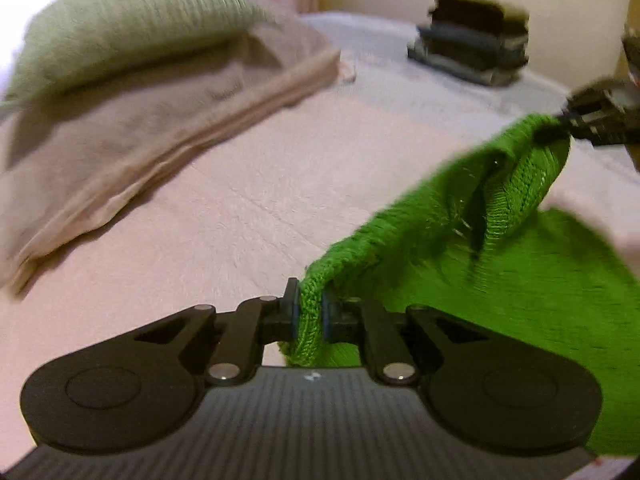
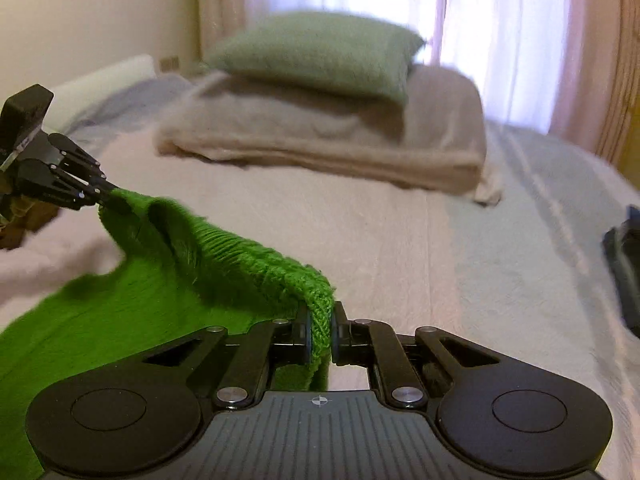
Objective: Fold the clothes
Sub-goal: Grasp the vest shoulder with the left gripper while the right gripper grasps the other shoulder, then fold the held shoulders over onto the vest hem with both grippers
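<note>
Above the pink bedspread [image 1: 224,216], both tools clamp a green knit [image 2: 120,320] by curtains [image 2: 500,40].

left gripper [image 1: 310,314]: black linkage arms, silver pivot pins, blue-edged pads
right gripper [image 2: 320,332]: same black build, round side discs
housing: grey ribbed plate, lower centre, small crosshair mark

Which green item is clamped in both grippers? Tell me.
The bright green knit garment, pinched along its edge by the left gripper and right gripper. The duller green pillow lies untouched on the folded beige blanket.
</note>
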`<state>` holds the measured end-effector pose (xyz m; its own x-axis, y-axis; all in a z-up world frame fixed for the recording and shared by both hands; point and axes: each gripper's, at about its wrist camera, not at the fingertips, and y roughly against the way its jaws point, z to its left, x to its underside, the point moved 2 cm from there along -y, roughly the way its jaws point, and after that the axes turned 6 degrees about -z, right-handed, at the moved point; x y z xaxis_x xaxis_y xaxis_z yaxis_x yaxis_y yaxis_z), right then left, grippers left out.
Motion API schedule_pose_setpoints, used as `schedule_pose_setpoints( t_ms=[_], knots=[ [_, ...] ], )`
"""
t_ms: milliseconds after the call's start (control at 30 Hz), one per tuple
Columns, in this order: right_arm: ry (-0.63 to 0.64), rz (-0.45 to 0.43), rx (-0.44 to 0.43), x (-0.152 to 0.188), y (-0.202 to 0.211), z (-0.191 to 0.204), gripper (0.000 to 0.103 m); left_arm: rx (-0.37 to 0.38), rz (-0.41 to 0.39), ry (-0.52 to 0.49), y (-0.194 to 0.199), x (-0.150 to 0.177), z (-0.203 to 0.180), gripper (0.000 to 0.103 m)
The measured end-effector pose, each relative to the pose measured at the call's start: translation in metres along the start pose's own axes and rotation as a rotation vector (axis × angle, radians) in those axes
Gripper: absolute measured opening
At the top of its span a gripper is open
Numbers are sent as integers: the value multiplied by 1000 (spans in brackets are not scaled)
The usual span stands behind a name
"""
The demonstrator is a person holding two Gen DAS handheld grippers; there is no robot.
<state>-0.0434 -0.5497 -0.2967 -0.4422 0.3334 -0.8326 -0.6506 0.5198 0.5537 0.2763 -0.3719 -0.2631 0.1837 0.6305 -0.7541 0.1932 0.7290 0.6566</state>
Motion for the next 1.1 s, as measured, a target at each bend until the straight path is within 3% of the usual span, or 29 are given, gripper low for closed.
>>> schedule_pose_setpoints(
  t_ms=[167,267,333,400,467,533,600,667,833,967,1033,1067,1100],
  knots=[
    [66,7,-27,45,106,80,5,-71,4,94,105,58,-74,8],
    [85,143,-34,96,134,128,5,-81,105,202,135,112,-120,9],
    [48,294,-15,132,137,146,6,-104,188,280,145,150,-147,19],
    [17,434,73,162,137,159,7,-144,257,362,153,180,-165,19],
    [-42,495,144,176,142,165,8,-179,241,451,170,193,-176,22],
    [-177,467,139,177,153,162,14,-185,202,533,184,193,-179,40],
    [-397,411,123,176,163,153,41,-188,156,616,193,189,-181,52],
    [-641,327,95,176,168,138,51,-183,111,710,195,184,-173,60],
    [-1150,188,90,198,155,101,52,-165,35,1019,173,184,-155,61],
    [-1418,107,51,219,132,87,52,-168,42,1180,150,196,-142,61],
    [-1467,61,18,221,120,87,50,-157,21,1255,144,202,-136,56],
    [-1467,50,26,222,117,87,32,-144,8,1285,141,204,-134,50],
    [-1456,60,29,220,112,87,6,-144,8,1296,139,205,-133,31]
  ],
)
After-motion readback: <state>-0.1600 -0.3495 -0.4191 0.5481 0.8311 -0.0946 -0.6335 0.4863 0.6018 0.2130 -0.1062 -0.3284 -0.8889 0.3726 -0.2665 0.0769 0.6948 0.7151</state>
